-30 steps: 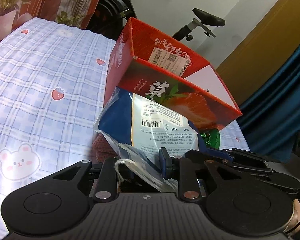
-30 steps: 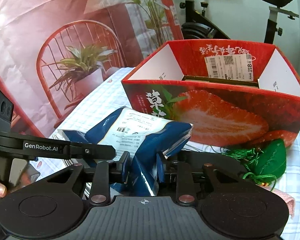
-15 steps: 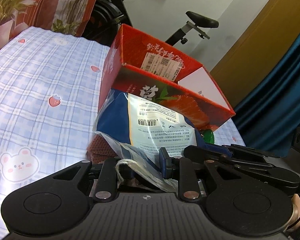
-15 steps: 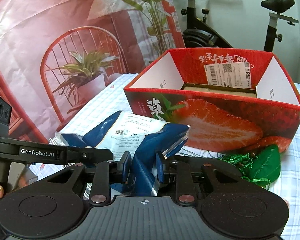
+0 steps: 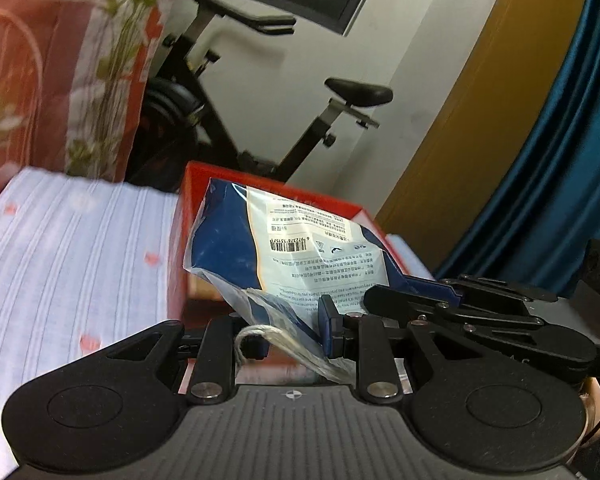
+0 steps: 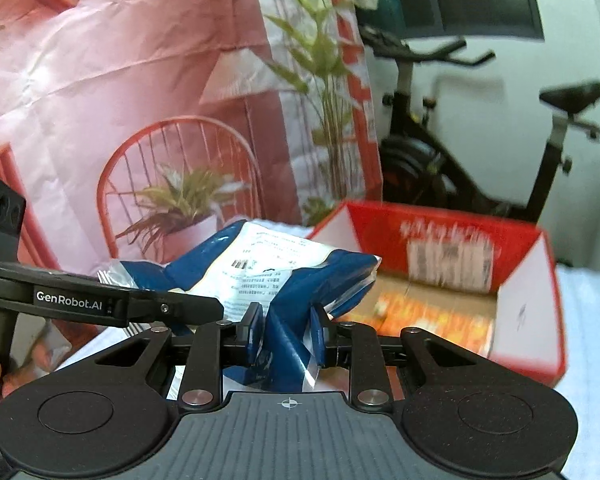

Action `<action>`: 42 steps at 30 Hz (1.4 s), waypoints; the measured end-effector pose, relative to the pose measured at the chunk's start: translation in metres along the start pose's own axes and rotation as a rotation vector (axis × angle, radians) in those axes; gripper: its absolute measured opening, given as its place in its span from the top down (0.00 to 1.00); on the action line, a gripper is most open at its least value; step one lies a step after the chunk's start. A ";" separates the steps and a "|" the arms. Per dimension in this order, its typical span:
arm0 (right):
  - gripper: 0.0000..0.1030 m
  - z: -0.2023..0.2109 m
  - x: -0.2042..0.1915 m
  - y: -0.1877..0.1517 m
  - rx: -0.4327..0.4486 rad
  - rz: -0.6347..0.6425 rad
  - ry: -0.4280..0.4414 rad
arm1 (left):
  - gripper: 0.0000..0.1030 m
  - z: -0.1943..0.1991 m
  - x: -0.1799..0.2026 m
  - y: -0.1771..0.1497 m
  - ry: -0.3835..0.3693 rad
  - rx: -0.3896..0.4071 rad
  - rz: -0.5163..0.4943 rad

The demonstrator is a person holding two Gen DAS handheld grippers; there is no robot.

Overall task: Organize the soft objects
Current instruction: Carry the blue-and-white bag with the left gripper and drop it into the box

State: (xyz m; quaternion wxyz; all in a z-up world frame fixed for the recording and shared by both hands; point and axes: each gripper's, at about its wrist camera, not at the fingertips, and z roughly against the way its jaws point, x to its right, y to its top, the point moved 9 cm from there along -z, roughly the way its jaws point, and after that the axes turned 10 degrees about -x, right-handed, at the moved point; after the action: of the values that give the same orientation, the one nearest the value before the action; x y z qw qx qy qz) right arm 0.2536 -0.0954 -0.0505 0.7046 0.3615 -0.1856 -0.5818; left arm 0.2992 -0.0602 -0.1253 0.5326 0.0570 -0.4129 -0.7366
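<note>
My left gripper (image 5: 294, 338) is raised, its fingers (image 5: 329, 330) pinching the blue and white plastic packet (image 5: 300, 248) by its lower edge. My right gripper (image 6: 286, 334) sits alongside, fingers (image 6: 254, 330) clamped on the packet's other end.

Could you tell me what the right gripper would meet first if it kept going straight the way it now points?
Probably the red strawberry box: holding the blue packet, the right gripper points toward its open top, though depth is unclear.
</note>
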 end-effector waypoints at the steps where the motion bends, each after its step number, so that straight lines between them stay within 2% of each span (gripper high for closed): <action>1: 0.78 -0.001 0.005 0.008 0.008 0.021 -0.015 | 0.76 -0.006 0.002 0.008 0.003 0.002 -0.005; 8: 0.78 -0.037 0.050 0.041 -0.001 0.100 -0.118 | 0.76 -0.061 0.002 0.046 0.017 -0.041 -0.006; 18: 0.79 -0.100 0.099 0.025 -0.115 0.042 -0.131 | 0.75 -0.113 -0.015 0.045 0.067 -0.163 0.009; 22: 0.79 -0.115 0.107 0.019 -0.143 0.013 -0.118 | 0.74 -0.119 -0.020 0.043 0.087 -0.185 -0.001; 26: 0.80 -0.125 0.114 0.014 -0.174 0.002 -0.120 | 0.65 -0.121 -0.026 0.043 0.125 -0.198 -0.009; 29: 0.81 -0.133 0.121 0.012 -0.195 -0.027 -0.137 | 0.64 -0.120 -0.033 0.044 0.150 -0.203 -0.006; 34: 0.83 -0.147 0.135 0.001 -0.271 -0.054 -0.198 | 0.64 -0.116 -0.037 0.045 0.171 -0.197 -0.003; 39: 0.81 -0.149 0.154 -0.005 -0.315 -0.051 -0.299 | 0.64 -0.112 -0.039 0.047 0.182 -0.183 0.002; 42: 0.71 -0.145 0.164 -0.007 -0.330 -0.055 -0.373 | 0.63 -0.109 -0.039 0.047 0.187 -0.178 0.004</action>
State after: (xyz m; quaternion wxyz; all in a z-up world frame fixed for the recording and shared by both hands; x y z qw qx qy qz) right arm 0.3893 -0.2098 -0.1786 0.6914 0.1328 -0.2053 -0.6798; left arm 0.4074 -0.0920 -0.1793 0.5733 0.0773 -0.2945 -0.7607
